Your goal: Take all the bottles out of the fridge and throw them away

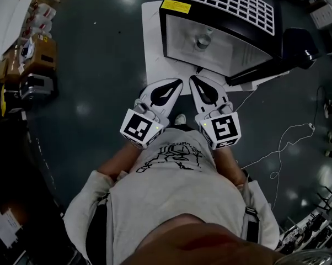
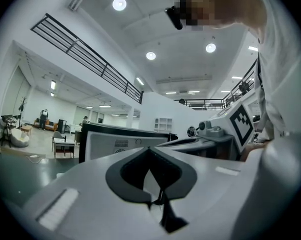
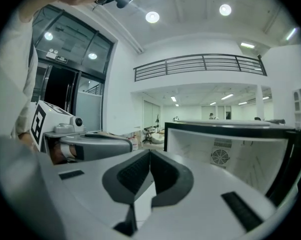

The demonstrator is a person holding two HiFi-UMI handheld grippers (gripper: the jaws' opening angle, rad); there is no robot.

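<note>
The left gripper [image 1: 178,84] is closed, tips meeting on nothing. Just beside it, the right gripper [image 1: 193,80] is likewise shut and empty. Ahead of both, the fridge [image 1: 226,1] stands open with one bottle [image 1: 203,40] inside (dim, only its cap clear). The fridge's top hides the deeper interior.

Fridge [image 1: 221,4] on a sheet [image 1: 152,43] on the floor ahead, door [image 1: 298,46] open to its right, bottle [image 1: 203,39] inside. Just before it, left gripper [image 1: 177,84] and right gripper [image 1: 193,80] side by side. Cable [image 1: 287,134] right, boxes [image 1: 39,54] far left.
</note>
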